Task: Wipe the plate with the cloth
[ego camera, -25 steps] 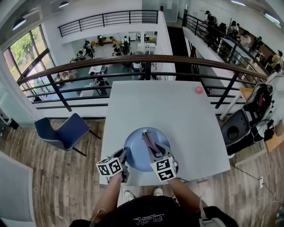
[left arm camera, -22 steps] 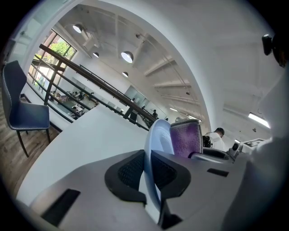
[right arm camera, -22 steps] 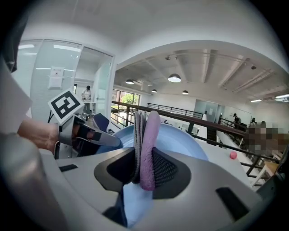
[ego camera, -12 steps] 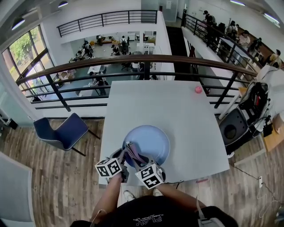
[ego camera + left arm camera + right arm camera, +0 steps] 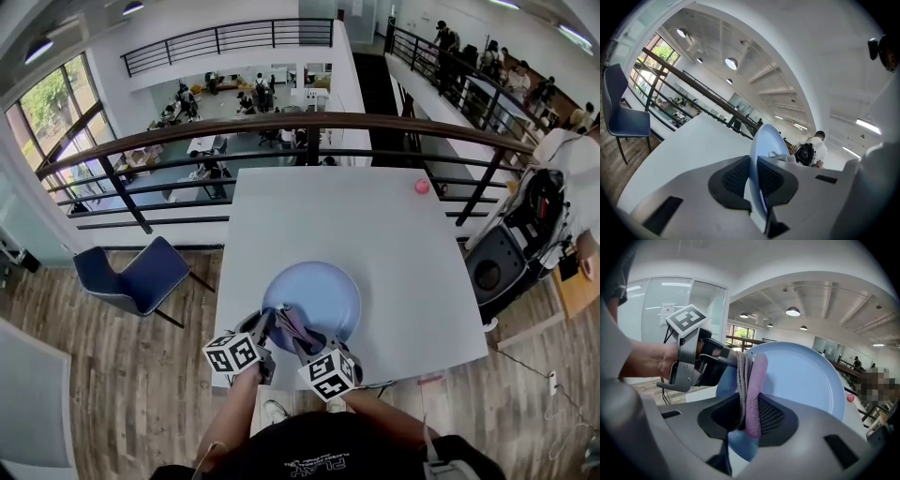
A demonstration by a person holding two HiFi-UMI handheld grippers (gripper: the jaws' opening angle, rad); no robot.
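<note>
L gripper [image 5: 752, 180] is pinching thin rim of round, smooth pale-blue plate [image 5: 323, 291]; R gripper [image 5: 749, 414] is clamping folded fuzzy pink-grey cloth [image 5: 754, 376]. Cubes [image 5: 232, 353] are showing b/w square markers.

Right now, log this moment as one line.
left tongs: shut on plate rim | right tongs: shut on cloth | cloth: over plate's near edge
</note>
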